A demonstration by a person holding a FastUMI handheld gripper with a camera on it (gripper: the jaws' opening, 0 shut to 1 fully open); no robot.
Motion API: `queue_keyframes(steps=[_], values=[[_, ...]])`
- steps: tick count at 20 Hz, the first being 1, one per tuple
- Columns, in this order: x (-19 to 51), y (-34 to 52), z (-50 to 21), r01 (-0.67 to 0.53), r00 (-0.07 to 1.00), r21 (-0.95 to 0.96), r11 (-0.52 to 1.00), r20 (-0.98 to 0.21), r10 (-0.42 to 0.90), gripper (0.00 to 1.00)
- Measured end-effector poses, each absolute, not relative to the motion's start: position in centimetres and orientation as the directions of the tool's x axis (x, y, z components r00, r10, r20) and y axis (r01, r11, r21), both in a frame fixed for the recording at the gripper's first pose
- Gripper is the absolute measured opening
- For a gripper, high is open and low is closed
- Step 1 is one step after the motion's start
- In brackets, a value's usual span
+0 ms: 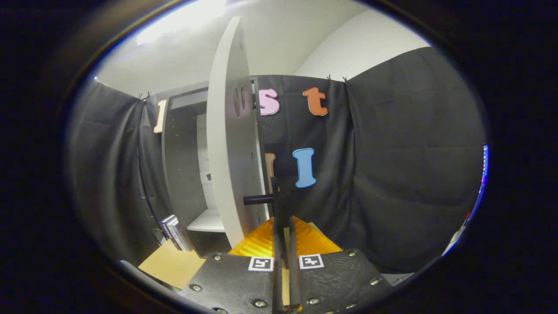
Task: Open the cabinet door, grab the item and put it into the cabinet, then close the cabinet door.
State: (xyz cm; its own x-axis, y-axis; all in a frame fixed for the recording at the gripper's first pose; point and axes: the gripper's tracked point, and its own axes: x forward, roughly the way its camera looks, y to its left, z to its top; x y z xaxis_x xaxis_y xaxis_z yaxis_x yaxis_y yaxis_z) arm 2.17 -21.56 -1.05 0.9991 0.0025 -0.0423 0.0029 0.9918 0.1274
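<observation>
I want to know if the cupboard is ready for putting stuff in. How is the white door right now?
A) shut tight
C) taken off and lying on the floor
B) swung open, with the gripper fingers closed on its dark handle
B: the white door stands swung out edge-on, the cabinet inside shows beside it, and the gripper pinches the dark handle.

Black cloth walls (pixel 405 165); white ceiling (pixel 283 39); bright overhead light (pixel 183 22)

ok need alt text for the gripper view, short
The gripper has its fingers nearly together around the dark handle of a white cabinet door that stands swung open, edge-on. Past the door, the cabinet shows a dark interior with a white shelf, and a small stack of books leans at its base.
</observation>
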Motion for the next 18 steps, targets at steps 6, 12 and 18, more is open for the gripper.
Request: queue_keyframes(steps=[6,12,18], values=[[0.6,-22.2,-1.1,0.015,0.999,0.127,0.992,-0.036,-0.010,0.07],[-2.9,-21.3,-1.2,0.039,0.999,0.134,0.990,-0.035,-0.035,0.07],[-3.8,-14.2,-1.6,-0.021,0.999,0.140,0.990,-0.029,0.025,0.07]])
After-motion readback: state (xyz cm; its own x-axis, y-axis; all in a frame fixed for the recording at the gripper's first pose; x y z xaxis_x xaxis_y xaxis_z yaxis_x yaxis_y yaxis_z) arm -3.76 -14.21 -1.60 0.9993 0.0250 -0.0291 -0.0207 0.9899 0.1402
